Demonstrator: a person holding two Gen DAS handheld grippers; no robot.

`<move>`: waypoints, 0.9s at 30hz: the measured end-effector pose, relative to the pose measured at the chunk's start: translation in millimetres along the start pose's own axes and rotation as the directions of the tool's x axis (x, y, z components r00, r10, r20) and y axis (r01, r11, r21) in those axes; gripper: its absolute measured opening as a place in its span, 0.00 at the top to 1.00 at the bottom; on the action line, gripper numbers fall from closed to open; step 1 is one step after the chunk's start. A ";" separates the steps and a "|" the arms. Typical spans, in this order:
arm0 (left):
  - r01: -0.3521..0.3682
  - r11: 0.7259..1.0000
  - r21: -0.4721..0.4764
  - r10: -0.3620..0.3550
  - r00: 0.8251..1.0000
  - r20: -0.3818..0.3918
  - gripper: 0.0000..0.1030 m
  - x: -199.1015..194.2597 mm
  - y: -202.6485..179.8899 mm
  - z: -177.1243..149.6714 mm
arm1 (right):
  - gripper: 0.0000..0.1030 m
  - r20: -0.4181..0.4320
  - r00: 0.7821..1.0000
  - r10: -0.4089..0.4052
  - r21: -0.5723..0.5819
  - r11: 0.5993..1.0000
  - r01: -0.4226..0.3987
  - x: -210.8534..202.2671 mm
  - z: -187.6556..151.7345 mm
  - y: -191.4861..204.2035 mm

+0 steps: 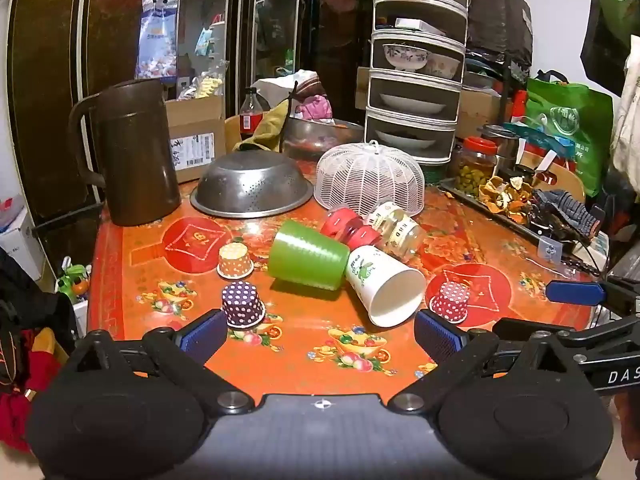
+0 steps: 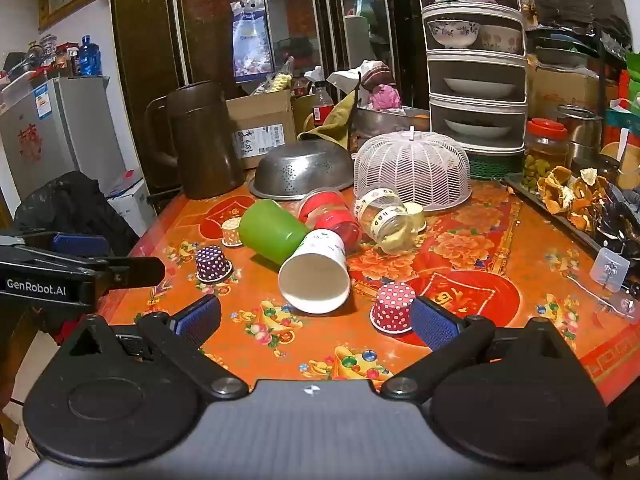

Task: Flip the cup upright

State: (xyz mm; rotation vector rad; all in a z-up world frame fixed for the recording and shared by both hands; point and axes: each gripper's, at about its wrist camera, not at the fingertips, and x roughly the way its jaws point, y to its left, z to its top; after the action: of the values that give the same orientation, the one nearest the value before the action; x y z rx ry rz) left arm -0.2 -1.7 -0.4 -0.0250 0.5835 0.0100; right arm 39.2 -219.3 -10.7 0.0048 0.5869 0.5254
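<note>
White paper cup (image 2: pixel 314 272) w/ green cartoon print lies on its side mid-counter, mouth toward camera, touching a tipped green cup (image 2: pixel 272 232). Clear jar (image 2: pixel 390 220) behind reads "HBD". Left gripper (image 1: pixel 320 334) & right gripper (image 2: pixel 314 320): fingers wide, holding nothing. "GenRobot.AI" on left gripper's side. Counter (image 2: pixel 460 352) has red-orange festive cloth; cluttered room, cabinet behind. Box label unreadable.

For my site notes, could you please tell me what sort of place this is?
Probably a home kitchen or dining corner: a tiered dish rack with bowls, a small fridge, and a cluttered table.
</note>
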 end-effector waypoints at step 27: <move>-0.006 1.000 -0.022 0.006 1.000 -0.009 0.02 -1.2 6.3 -0.6 | 0.01 0.006 1.000 0.031 0.015 0.999 -0.031 -2.0 4.2 1.4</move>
State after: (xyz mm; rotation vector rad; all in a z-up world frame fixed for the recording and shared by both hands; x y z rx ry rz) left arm -1.6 4.6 -0.3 -0.0451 0.5926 0.0225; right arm 39.3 -218.4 -5.8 0.0298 0.5862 0.5508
